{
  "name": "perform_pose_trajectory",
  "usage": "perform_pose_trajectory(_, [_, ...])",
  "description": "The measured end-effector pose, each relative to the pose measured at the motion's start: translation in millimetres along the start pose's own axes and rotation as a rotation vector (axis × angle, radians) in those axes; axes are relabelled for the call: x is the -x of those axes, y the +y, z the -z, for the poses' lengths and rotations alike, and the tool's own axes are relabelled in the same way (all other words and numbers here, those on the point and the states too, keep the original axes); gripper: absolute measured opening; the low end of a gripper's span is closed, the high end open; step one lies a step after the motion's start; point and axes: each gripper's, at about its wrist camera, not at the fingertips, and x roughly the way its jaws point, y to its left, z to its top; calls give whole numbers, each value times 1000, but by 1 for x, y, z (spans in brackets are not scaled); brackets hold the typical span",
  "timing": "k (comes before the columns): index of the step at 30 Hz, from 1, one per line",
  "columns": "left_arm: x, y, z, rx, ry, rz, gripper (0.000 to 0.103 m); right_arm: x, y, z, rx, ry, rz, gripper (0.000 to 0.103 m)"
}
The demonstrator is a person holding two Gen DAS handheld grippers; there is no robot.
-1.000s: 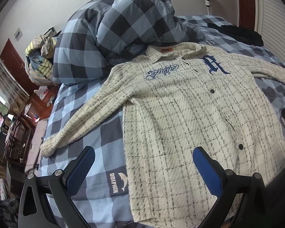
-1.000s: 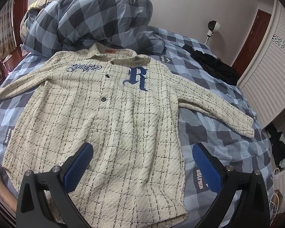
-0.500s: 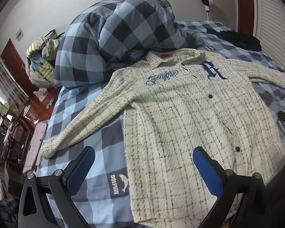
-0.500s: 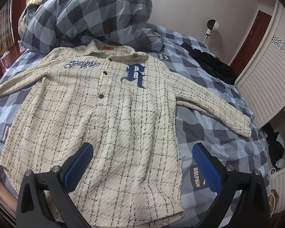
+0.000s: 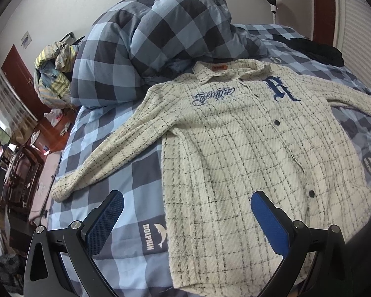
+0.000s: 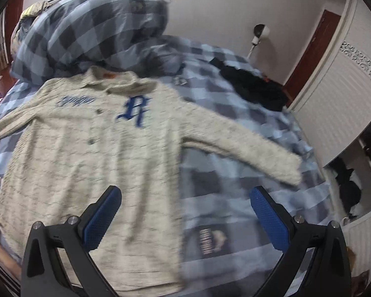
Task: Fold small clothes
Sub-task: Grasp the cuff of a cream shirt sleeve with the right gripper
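Observation:
A cream checked button shirt [image 5: 235, 153] with a blue "R" [image 5: 279, 89] lies flat and face up on the bed, both sleeves spread out. My left gripper [image 5: 185, 210] hangs open above the shirt's lower left hem, nothing between its blue pads. In the blurred right wrist view the same shirt [image 6: 91, 168] fills the left half, its right sleeve [image 6: 247, 148] reaching out toward the bed's edge. My right gripper [image 6: 185, 208] is open over the shirt's lower right side, holding nothing.
The bed has a blue checked sheet [image 5: 116, 173]. A bunched checked duvet [image 5: 148, 39] lies behind the collar. Dark clothes [image 6: 254, 86] sit at the far right of the bed. A small lamp [image 6: 258, 33] and a white wardrobe [image 6: 346, 104] stand to the right. Furniture [image 5: 14, 168] crowds the left.
The right wrist view has swung to the right, so the shirt sits further left and is blurred. The left view has drawn slightly closer. Both grippers stay open.

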Motion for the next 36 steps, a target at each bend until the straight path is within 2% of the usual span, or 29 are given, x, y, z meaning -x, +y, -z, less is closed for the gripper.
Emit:
perform_pose_trajectory(4, [-3, 1, -1, 8, 10, 2, 103, 5, -73, -37, -58, -58, 127, 102])
perform_pose_trajectory(7, [-5, 0, -3, 17, 24, 22, 103, 6, -124, -60, -141, -72, 182, 102])
perform_pose_trajectory(11, [-11, 2, -3, 37, 50, 44, 103, -21, -176, -70, -240, -20, 204, 102])
perform_pose_trajectory(16, [-16, 5, -3, 59, 67, 46, 103, -86, -214, -47, -372, 114, 216, 102])
perform_pose_trajectory(19, [-19, 6, -5, 72, 74, 40, 103, -120, -238, -28, -485, 187, 173, 102])
perform_pose_trajectory(26, [-30, 8, -8, 87, 106, 10, 103, -192, -274, 0, -548, 349, 188, 102])
perform_pose_trajectory(29, [-36, 8, -7, 90, 126, 2, 103, -209, -292, 9, -591, 377, 175, 102])
perform_pose_trajectory(33, [-43, 6, -9, 90, 151, 0, 103, -237, -318, 32, -748, 424, 105, 102])
perform_pose_trajectory(35, [-46, 4, -10, 85, 160, -7, 103, -249, -322, 38, -780, 447, 66, 96])
perform_pose_trajectory(36, [-47, 3, -9, 83, 163, -8, 103, -256, -324, 43, -791, 464, 37, 86])
